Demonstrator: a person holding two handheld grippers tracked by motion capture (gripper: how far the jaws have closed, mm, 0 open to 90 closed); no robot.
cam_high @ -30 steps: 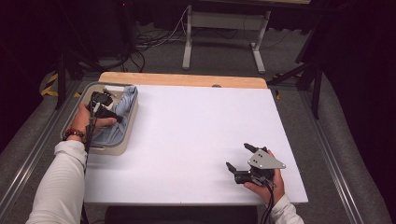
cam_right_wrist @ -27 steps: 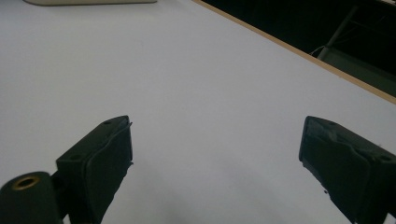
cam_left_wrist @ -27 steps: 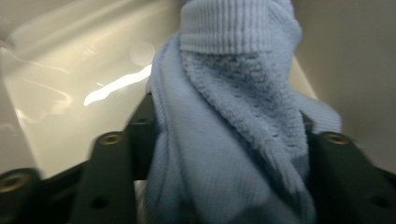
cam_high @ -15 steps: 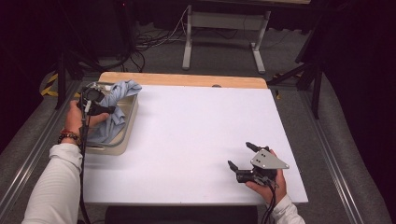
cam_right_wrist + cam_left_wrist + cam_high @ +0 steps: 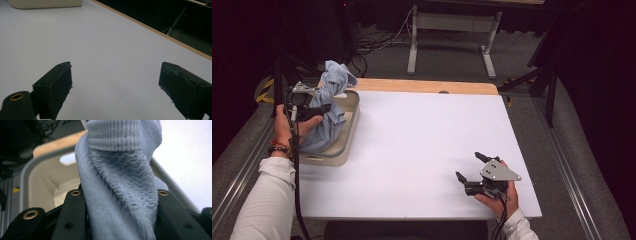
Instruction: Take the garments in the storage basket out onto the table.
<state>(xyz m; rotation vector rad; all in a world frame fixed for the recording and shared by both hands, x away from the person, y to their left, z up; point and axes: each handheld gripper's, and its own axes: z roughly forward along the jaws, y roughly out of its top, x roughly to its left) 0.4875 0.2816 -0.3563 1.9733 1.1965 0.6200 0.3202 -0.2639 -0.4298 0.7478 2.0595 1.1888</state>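
A light blue knitted cloth [image 5: 329, 107] hangs partly out of a beige tub [image 5: 346, 142] at the table's left edge. My left gripper [image 5: 319, 111] is shut on a thick bunch of it, lifted above the tub; its jaws have just been closing on the fabric. In the left gripper view the cloth [image 5: 120, 185] is squeezed between both black jaws, with the tub's inside [image 5: 47, 182] behind it. My right gripper [image 5: 468, 167] rests near the table's front right, held in a hand, its jaws wide apart with nothing between them [image 5: 115, 85].
The white tabletop [image 5: 427, 140] has a wooden strip [image 5: 422, 86] along its far edge. Metal rails run along both sides of the table. A grey stand and cables lie on the floor beyond. The tub's corner [image 5: 45, 3] shows far off in the right gripper view.
The left gripper closed on the cloth in the tub and rose, pulling the fabric up above the rim. The right gripper stayed in place.
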